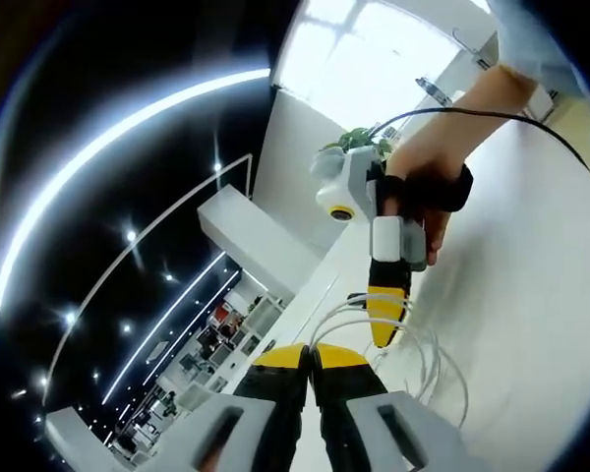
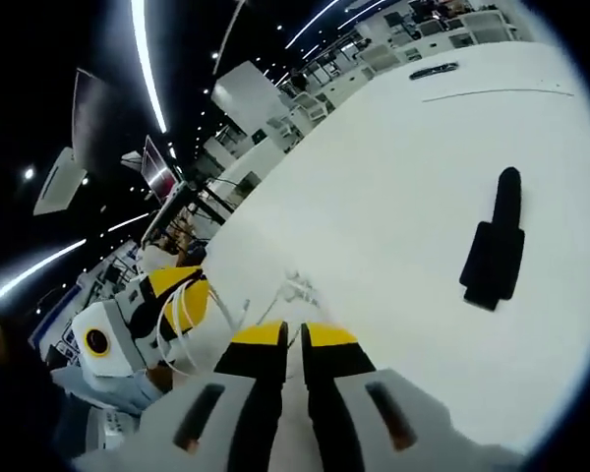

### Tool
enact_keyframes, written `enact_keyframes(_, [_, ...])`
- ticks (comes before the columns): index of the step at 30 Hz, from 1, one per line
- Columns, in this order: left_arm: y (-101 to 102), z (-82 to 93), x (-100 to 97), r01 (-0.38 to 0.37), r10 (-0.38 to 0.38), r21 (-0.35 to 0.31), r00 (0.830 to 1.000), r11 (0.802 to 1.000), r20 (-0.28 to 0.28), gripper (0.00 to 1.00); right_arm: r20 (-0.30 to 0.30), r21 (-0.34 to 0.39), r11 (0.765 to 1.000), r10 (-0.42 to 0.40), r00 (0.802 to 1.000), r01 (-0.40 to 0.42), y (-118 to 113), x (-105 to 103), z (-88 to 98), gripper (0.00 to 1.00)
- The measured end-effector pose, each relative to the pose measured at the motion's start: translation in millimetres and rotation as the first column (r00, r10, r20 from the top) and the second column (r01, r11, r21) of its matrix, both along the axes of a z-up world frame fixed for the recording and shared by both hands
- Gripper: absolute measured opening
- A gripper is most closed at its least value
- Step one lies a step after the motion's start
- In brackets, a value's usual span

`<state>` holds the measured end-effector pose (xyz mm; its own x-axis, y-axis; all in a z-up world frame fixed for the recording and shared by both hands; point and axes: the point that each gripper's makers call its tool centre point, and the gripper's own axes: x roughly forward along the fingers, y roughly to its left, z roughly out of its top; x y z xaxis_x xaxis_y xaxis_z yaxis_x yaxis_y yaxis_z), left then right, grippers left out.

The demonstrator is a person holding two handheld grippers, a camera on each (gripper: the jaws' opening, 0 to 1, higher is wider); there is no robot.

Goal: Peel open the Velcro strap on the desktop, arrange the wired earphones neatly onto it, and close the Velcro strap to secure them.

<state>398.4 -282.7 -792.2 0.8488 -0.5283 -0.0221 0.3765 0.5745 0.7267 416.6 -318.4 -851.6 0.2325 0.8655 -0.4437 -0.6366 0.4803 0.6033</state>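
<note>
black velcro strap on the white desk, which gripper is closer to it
Right. The black Velcro strap lies flat on the white desk, ahead and to one side of the right gripper. The left gripper sits on the opposite side, holding loops of white earphone cable, farther away.

Black Velcro strap flat, white earphones looped

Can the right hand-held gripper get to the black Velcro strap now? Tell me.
Probably not freely. The strap lies alone on the white desktop with nothing in the way, but the right hand-held gripper looks shut on the white earphone cable, so it's occupied.
</note>
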Motion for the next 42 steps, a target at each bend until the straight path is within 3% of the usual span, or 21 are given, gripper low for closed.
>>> enact_keyframes(1, [0.6,-0.3,0.4,-0.002,0.002,0.002,1.000,1.000,0.000,0.06,0.009,0.000,1.000,-0.002,1.000,0.002,-0.2,1.0,1.1,0.07])
enact_keyframes(7, [1.0,-3.3,0.8,-0.005,0.005,0.005,1.000,1.000,-0.010,0.06,0.195,-0.028,1.000,0.010,0.981,-0.005,-0.2,4.4,19.0,0.04])
enact_keyframes(11, [1.4,-4.5,3.0,-0.008,0.008,0.013,1.000,1.000,-0.005,0.06,0.278,-0.040,0.998,0.057,0.959,-0.048,5.2,-2.8,28.9,0.04])
enact_keyframes(17, [1.3,-7.6,5.6,-0.008,0.008,0.017,1.000,1.000,-0.017,0.06,0.388,-0.057,0.989,0.145,0.910,-0.133,15.5,-19.4,41.0,0.04])
enact_keyframes(29, [8.0,-14.3,2.9,-0.004,0.006,0.046,1.000,0.999,-0.030,0.06,0.394,-0.049,0.991,0.137,0.909,-0.128,15.7,-16.1,40.9,0.04])
enact_keyframes(34, [7.8,-19.0,4.3,-0.004,0.004,0.124,1.000,0.992,0.001,0.07,0.387,-0.035,0.990,0.138,0.912,-0.135,17.1,-16.4,42.9,0.04])
enact_keyframes(42, [6.8,-23.2,9.1,-0.013,0.008,0.179,1.000,0.984,0.026,0.08,0.382,-0.023,0.988,0.148,0.912,-0.151,19.7,-19.1,43.8,0.04])
